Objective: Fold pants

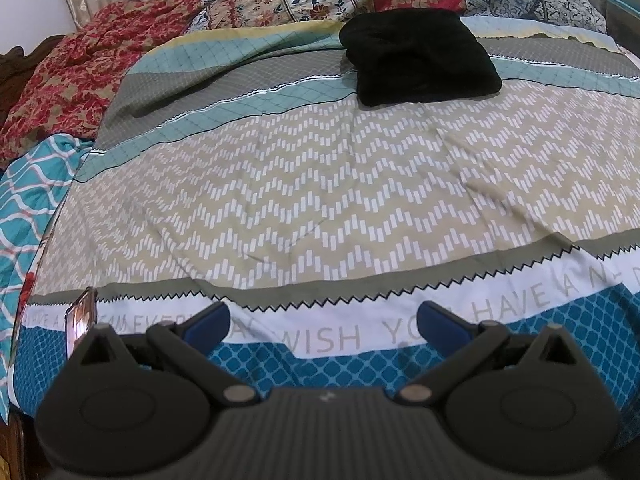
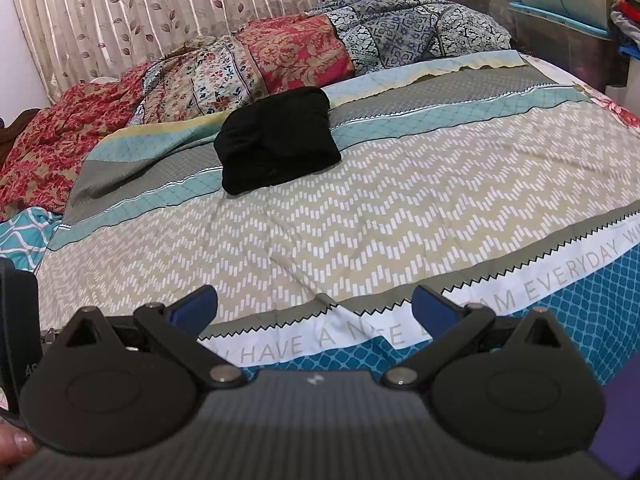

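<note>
Black pants lie folded into a compact bundle on the far half of the bed, across the grey and teal stripes of the bedsheet. In the right wrist view the same black pants sit left of centre, far ahead. My left gripper hovers open over the near edge of the bed with nothing between its blue-padded fingers. Also open and holding nothing, my right gripper hangs over the white lettered band, well short of the pants.
A crumpled patchwork quilt is piled along the far side below a leaf-print curtain. A phone stands at the bed's near left edge. Storage boxes stand at the far right. A fingertip shows at lower left.
</note>
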Demonstrator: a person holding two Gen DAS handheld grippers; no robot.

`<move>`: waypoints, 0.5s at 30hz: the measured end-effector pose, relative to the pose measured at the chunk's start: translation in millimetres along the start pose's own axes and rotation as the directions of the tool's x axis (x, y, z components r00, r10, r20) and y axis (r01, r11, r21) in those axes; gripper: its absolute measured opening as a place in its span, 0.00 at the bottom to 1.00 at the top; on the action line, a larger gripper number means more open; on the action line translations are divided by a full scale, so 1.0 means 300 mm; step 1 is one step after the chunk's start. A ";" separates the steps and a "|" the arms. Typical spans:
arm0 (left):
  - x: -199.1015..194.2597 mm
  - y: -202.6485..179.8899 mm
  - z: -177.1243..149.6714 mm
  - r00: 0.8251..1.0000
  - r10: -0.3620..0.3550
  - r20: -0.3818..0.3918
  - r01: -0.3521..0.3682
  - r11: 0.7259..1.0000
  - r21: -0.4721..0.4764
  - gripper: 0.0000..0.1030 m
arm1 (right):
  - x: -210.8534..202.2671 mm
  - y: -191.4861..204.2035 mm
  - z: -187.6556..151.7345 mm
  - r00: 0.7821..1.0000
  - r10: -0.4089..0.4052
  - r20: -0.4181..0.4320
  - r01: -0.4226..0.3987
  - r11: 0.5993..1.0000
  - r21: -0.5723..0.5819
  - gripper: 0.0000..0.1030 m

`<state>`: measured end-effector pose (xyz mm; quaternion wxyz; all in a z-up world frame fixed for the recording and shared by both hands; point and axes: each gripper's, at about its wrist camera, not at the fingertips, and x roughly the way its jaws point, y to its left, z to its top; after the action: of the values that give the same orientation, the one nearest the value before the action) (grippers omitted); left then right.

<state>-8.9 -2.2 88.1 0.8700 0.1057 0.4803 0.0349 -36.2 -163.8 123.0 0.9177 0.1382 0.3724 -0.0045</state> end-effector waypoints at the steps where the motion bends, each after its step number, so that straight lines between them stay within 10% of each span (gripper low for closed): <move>1: 0.000 0.000 0.000 1.000 0.001 0.000 -0.001 1.000 -0.001 1.00 | 0.000 0.000 0.000 1.000 0.000 0.000 0.000 1.000 0.000 1.00; 15: 0.007 -0.004 0.002 1.000 0.007 -0.007 -0.007 1.000 0.006 1.00 | -0.004 0.004 -0.003 1.000 0.002 0.005 -0.002 1.000 0.003 1.00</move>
<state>-7.4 -3.0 86.3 0.8679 0.1100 0.4830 0.0368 -37.5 -162.5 123.4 0.9184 0.1402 0.3699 -0.0045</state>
